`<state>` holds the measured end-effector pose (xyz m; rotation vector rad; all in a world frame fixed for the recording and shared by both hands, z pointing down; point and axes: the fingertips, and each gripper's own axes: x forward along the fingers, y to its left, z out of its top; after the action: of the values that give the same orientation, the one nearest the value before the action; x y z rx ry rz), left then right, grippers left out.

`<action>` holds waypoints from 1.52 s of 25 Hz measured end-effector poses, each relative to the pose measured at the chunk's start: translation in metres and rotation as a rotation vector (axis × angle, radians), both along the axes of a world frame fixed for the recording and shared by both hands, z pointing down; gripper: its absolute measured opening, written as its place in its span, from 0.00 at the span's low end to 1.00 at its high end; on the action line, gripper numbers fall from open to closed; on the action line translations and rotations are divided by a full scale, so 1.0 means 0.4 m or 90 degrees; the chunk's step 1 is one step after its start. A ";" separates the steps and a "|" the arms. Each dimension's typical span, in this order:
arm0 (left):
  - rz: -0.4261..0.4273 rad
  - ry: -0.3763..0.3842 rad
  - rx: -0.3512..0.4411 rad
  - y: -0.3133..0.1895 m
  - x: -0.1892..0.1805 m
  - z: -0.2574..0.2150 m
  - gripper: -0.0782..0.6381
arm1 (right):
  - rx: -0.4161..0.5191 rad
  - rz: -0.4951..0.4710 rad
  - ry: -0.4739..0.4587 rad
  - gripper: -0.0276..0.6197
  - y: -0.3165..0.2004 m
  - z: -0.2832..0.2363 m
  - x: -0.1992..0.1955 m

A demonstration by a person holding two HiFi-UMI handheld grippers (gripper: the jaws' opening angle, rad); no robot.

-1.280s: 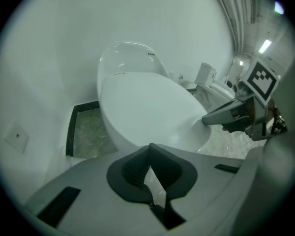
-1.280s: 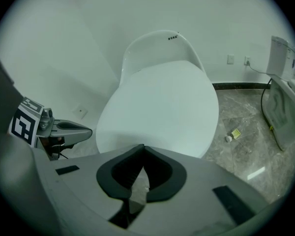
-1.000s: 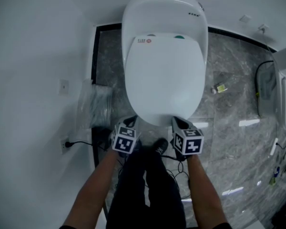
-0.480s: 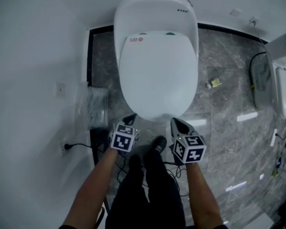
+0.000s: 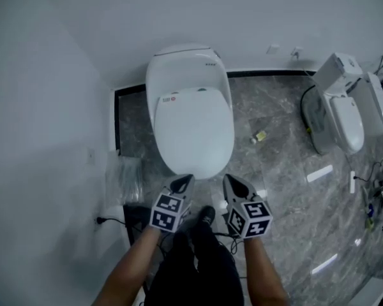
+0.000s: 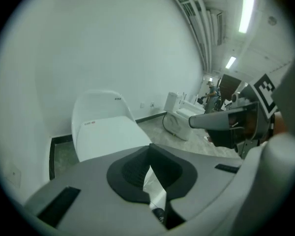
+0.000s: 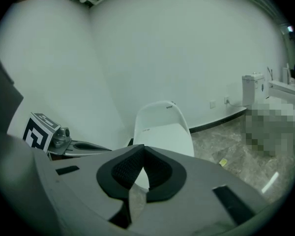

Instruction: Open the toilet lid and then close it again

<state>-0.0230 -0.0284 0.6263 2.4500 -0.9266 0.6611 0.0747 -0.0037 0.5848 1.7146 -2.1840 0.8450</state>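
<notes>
Head view: toilet lid is down, flat on the white toilet, red sticker end toward the back wall. Left gripper and right gripper sit side by side just off the lid's front edge, tips aimed at it, neither touching. Left gripper view: both pads pressed together, nothing between them, lid ahead and below with clear air in between. Right gripper view: same, jaws fully together and empty, lid straight ahead beyond the tips. Marker cubes face up at the camera, with the person's bare forearms behind them and a dark shoe between the two grippers. Grey marble floor around the toilet. A crumpled clear plastic bag lies against the left wall beside the bowl. A small yellow-green item is on the floor to the right, well clear of the bowl. A second toilet stands at far right.
</notes>
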 end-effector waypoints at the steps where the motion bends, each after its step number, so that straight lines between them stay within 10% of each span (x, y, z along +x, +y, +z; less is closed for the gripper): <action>1: 0.004 0.010 0.015 0.006 0.006 -0.053 0.12 | 0.017 0.002 0.002 0.06 0.008 -0.048 -0.001; 14: 0.035 0.112 0.185 0.109 -0.018 -0.628 0.12 | 0.196 0.024 0.025 0.06 0.136 -0.567 -0.055; 38: 0.048 0.149 0.299 0.325 0.011 -1.000 0.12 | 0.362 -0.063 0.022 0.05 0.353 -0.971 -0.090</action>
<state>-0.0185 0.1015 0.2264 2.9038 -0.9843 0.1799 0.0388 0.1377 0.1965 1.7998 -2.6263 0.1644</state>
